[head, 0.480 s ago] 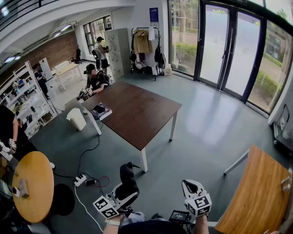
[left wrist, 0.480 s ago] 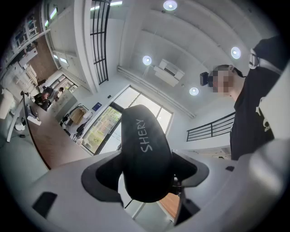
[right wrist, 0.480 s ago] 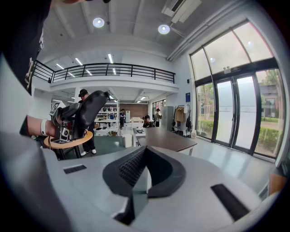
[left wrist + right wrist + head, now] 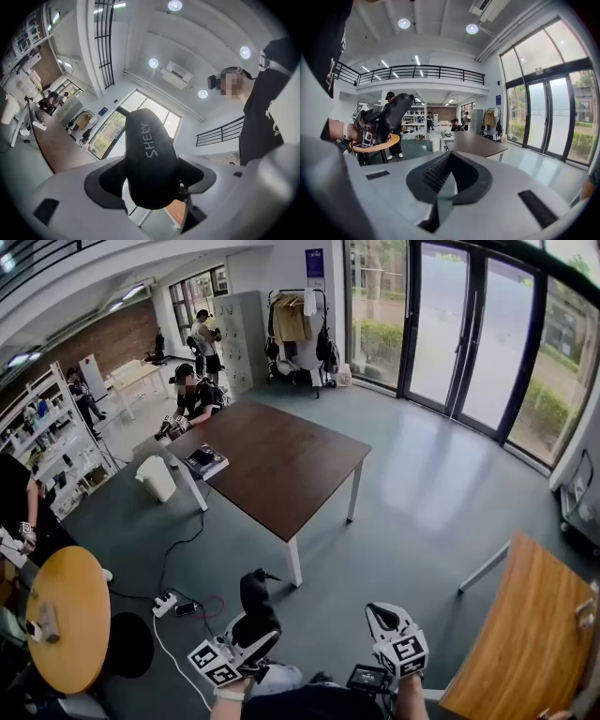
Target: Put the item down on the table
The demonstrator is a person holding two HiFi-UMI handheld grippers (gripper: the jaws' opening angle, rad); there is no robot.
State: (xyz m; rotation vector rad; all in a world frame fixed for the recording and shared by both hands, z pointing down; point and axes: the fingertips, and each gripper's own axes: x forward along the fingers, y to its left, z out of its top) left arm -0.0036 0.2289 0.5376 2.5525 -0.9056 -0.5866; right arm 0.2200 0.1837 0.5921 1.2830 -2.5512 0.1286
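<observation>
Black oblong item (image 4: 150, 159), marked SHERY, was clamped in the left gripper (image 4: 251, 634) and stuck up out of it. The jaws were spread wide around its lower half. It hung over the grey floor (image 4: 422, 502), well short of the dark brown desk (image 4: 281, 465). The right gripper (image 4: 440, 180) was alongside, jaws together, holding nothing.

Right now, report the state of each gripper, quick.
Left gripper: closed on the black item marked SHERY.
Right gripper: closed, nothing between its jaws.
</observation>
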